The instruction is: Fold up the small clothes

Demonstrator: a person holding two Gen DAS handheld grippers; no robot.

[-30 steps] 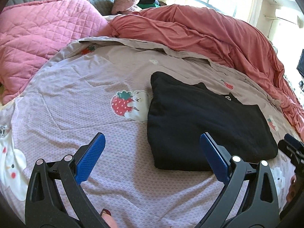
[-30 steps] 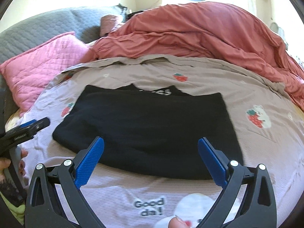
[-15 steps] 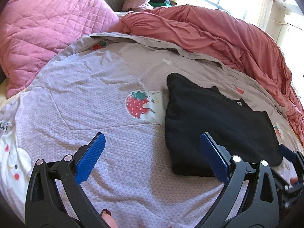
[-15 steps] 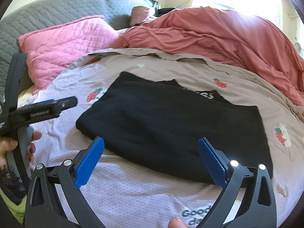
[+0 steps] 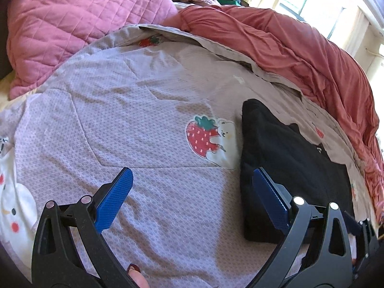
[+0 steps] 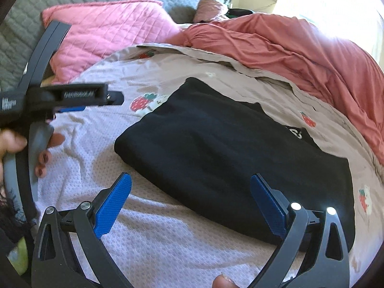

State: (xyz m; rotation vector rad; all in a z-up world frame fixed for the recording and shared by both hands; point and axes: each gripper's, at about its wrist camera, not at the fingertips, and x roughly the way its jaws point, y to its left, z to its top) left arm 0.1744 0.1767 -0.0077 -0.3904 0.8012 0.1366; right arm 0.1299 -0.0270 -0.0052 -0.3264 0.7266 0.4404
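A black garment (image 5: 283, 158) (image 6: 228, 153) lies folded into a flat rectangle on the lilac bedspread (image 5: 134, 110) (image 6: 153, 237). My left gripper (image 5: 190, 198) stands open, empty, above the spread; its right finger overlaps the garment's left edge. My right gripper (image 6: 190, 200) is open and empty too, hovering over the garment's near edge. In the right wrist view the left gripper (image 6: 72, 98) shows from the side at far left, held by a hand (image 6: 40, 148). Part of the right gripper (image 5: 360, 230) peeks in at the left wrist view's lower right.
A pink quilted pillow (image 5: 79, 16) (image 6: 108, 31) lies at the back left. A rumpled red duvet (image 5: 300, 48) (image 6: 288, 48) runs along the back and right of the bed. A grey quilted headboard (image 6: 21, 36) stands behind the pillow. A strawberry print (image 5: 204, 136) marks the spread left of the garment.
Both grippers have swung to the left, so the garment has slid toward the right in both views. The left gripper now shows larger in the right wrist view. Both stay open.
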